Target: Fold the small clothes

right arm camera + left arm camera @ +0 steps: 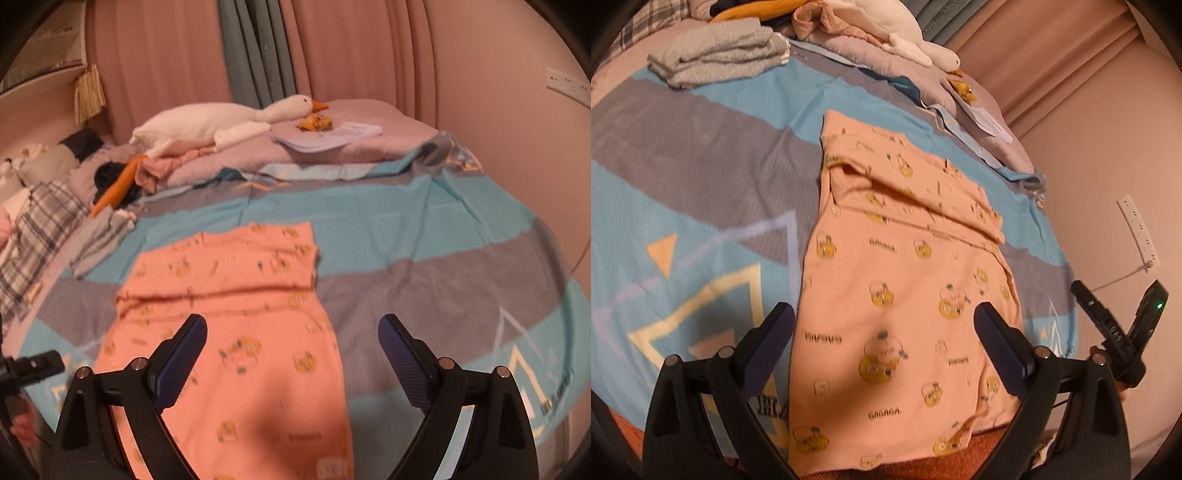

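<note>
Under my left claw [884,334] and right claw [291,350], both spread wide and holding nothing, I see the peach cartoon-print cotton shirt [905,295] lying flat on the blue-and-grey bedsheet [701,177], sleeves folded in. Farther back lies a white goose plush [221,123].

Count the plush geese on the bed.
1: the white plush goose lies along the far pillow end of the bed, beyond the peach shirt. Others could be hidden under the piled clothes.
</note>
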### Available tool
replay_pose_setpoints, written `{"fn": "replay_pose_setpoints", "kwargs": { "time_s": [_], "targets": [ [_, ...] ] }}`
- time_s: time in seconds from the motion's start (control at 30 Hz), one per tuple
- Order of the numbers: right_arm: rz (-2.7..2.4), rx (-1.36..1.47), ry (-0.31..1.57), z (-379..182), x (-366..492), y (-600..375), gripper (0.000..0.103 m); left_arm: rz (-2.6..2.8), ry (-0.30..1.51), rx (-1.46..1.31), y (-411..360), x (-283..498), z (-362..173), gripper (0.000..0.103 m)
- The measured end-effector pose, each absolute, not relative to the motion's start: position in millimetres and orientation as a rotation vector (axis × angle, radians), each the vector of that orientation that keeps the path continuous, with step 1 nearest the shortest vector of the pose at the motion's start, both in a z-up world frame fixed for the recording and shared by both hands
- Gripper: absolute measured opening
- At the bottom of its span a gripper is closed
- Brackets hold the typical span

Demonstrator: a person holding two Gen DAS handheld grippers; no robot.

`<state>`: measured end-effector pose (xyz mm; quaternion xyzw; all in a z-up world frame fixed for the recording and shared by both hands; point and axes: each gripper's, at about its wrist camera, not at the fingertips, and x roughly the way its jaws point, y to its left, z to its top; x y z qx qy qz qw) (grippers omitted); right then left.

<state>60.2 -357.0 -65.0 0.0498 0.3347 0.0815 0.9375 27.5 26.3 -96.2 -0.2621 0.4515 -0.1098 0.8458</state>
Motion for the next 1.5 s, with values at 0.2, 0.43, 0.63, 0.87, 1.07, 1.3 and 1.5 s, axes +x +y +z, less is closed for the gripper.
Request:
{"fn": "replay_pose_setpoints", "kwargs": {
  "time_s": [0.2, 0.43, 0.63, 0.87, 1.07, 1.3, 1.5],
  "targets": [
    [0.159, 0.130, 0.704, -82.6, 35.7, -363.4, 0.093, -0.227, 0.951, -0.542, 27.0, 7.6, -108.6, 0.096],
    [0.133, 0.144, 0.770, -107.8, 12.6, -375.2, 0.093, -0.276, 0.987, -0.545, 22.1, -8.4, -126.8, 0.092],
    [0.105, 0.159, 0.819, -124.2, -8.3, -387.9, 0.089, -0.303, 1.015, -0.547, 18.6, -14.8, -139.5, 0.080],
    [0.086, 0.149, 0.905, -145.3, -17.5, -392.7, 0.076, -0.329, 1.022, -0.576, 26.4, -21.6, -143.3, 0.073],
    [0.079, 0.175, 0.930, -148.7, -21.0, -399.0, 0.072, -0.322, 1.038, -0.592, 34.4, -28.3, -146.3, 0.066],
    [0.091, 0.177, 0.941, -151.6, -23.0, -397.7, 0.072, -0.324, 1.053, -0.590, 36.5, -33.3, -148.5, 0.061],
    [0.100, 0.186, 0.961, -155.8, -22.4, -396.9, 0.063, -0.336, 1.056, -0.598, 38.3, -37.1, -149.5, 0.057]
  ]
}}
